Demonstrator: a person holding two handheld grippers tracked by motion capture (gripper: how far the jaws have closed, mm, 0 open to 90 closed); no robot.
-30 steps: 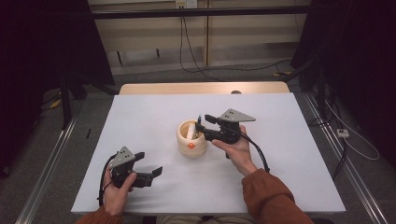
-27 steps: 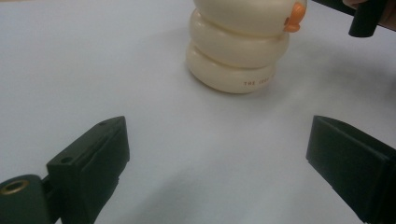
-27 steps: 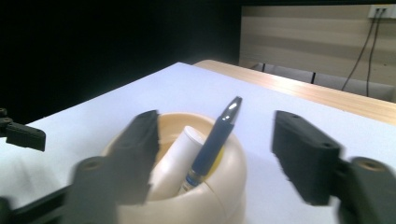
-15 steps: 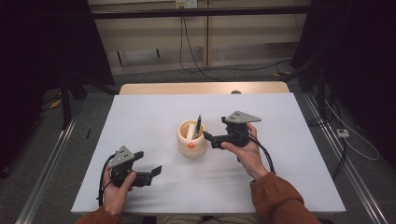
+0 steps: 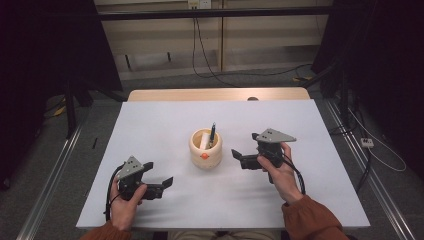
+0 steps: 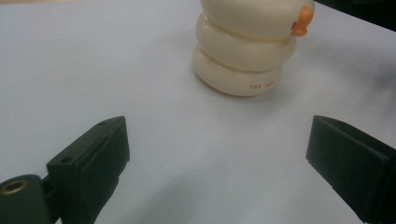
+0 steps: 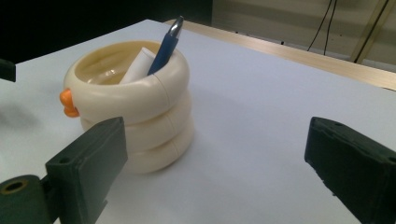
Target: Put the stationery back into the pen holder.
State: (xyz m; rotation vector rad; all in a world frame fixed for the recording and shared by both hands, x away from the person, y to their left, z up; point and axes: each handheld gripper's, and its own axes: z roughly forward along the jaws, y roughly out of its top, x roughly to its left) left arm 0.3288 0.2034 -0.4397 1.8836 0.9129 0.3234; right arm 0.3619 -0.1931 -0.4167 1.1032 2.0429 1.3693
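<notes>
A cream ringed pen holder [image 5: 206, 150] with an orange beak stands mid-table, also close in the left gripper view [image 6: 245, 46] and the right gripper view [image 7: 130, 107]. A blue pen [image 5: 212, 134] [image 7: 166, 44] and a white stick [image 7: 137, 65] lean inside it. My right gripper [image 5: 237, 157] [image 7: 215, 154] sits just right of the holder, apart from it. Its jaws have just been opening and now stand open with nothing between them. My left gripper [image 5: 160, 173] [image 6: 217, 154] rests at the front left, open and empty, pointing toward the holder.
The white table [image 5: 165, 125] has a wooden strip [image 5: 215, 94] along its far edge. Cables lie on the floor behind, and metal rails run along both sides of the table.
My right gripper has let go of the pen, opened its jaws and drawn back to the right, away from the holder. The pen stays in the holder. The left gripper has not moved.
</notes>
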